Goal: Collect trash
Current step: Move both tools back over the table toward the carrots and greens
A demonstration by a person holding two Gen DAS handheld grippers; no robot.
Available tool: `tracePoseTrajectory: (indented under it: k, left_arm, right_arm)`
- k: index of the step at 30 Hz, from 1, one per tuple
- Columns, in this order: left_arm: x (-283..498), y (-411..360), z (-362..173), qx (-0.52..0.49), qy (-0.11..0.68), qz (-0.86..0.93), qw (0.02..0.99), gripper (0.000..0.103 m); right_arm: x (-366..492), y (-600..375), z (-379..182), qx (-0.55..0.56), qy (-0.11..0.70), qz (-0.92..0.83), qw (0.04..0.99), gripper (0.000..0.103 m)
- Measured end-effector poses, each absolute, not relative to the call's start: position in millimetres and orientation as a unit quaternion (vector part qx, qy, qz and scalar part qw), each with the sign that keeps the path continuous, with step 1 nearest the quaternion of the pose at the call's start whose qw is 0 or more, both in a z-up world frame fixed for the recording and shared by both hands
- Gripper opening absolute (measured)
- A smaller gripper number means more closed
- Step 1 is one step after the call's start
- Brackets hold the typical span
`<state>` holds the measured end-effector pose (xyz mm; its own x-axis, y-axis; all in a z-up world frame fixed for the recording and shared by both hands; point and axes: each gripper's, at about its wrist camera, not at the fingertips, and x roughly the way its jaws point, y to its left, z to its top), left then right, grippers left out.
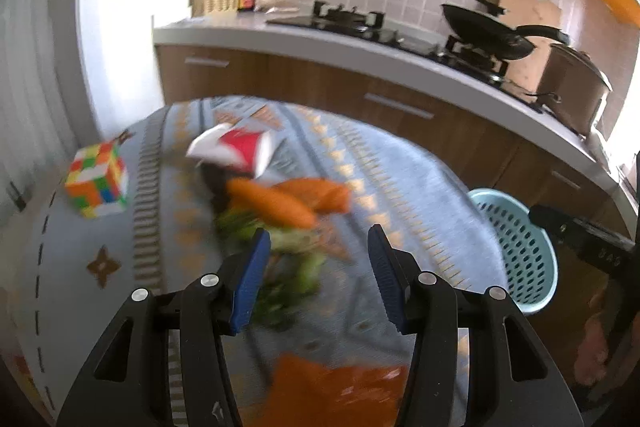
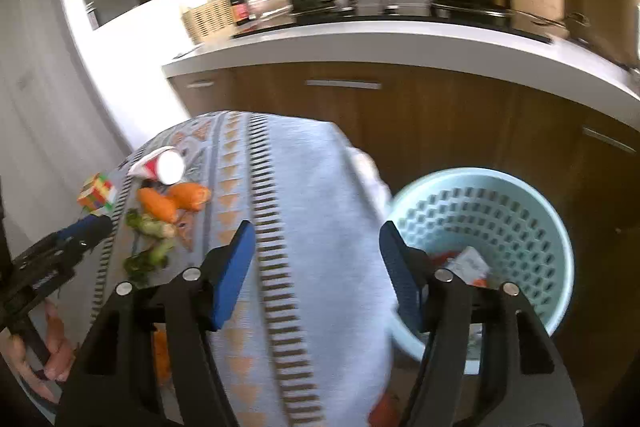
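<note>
Basket [image 2: 520, 219] holds wrappers [image 2: 470, 263]; left gripper [image 1: 316, 259] and right gripper [image 2: 316, 251] gape, holding nothing.

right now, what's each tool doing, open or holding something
Left tool: open, holding nothing, over the vegetable scraps on the table.
Right tool: open, holding nothing, between the table and the blue basket.

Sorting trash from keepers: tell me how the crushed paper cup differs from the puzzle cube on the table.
The paper cup is red and white; the puzzle cube is a patchwork of many colours. The cup is crumpled and lies on its side, while the cube is intact and sits flat. The cup lies next to the carrots; the cube sits apart at the table's edge. Both rest on the blue tablecloth.
</note>
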<state>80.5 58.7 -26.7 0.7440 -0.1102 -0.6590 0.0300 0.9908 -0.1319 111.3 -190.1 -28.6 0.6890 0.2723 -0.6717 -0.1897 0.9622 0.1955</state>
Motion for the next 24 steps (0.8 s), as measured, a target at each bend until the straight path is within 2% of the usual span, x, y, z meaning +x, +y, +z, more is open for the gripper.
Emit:
tracePoseTrajectory:
  k: [6,17,20,21,24]
  left_arm:
    - [85.7,79.1,-53.9,-0.038,0.397,-0.047,0.916,0.049]
    - [114.5,58.2,-90.4,0.009,0.439,-0.048,0.897,0.049]
    - [113.6,56.6,-92.2,0.019,0.438,-0.041,0.898,0.041]
    - [113.6,56.2,-93.0,0.021,0.438,-0.039,0.898,0.035]
    - [111.4,54.8,-93.4,0.023,0.435,-0.040,0.899,0.031]
  right_arm:
    - [116.6,-149.0,-34.6,0.032,0.381,0.162,0.910,0.055]
    - [133.1,-104.2,-49.7,-0.007,0.396,0.202,0.896,0.055]
    - [139.9,-95.4,-51.8,-0.018,0.396,0.211,0.894,0.055]
    - [143.8,-91.6,-52.9,-0.020,0.396,0.217,0.892,0.055]
    - [155.4,-79.9,-55.8,-0.027,0.395,0.229,0.889,0.055]
